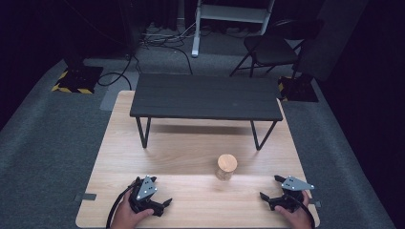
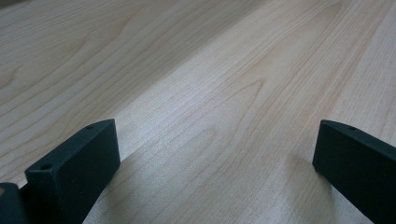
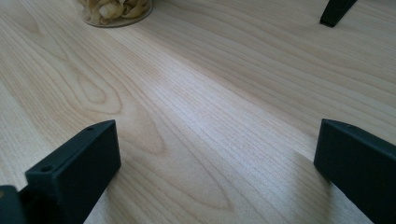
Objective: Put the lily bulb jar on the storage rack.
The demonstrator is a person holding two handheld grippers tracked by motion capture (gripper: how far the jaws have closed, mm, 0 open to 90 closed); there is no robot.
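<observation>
High view: both hand-held grippers, left and right, resting wide apart-jawed on the bench, probably best approached low toward the jar.

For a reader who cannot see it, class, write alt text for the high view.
A lidded jar stands on a wooden table, between a black bench behind it and two hand-held grippers, left and right, both open, near the front edge.
</observation>
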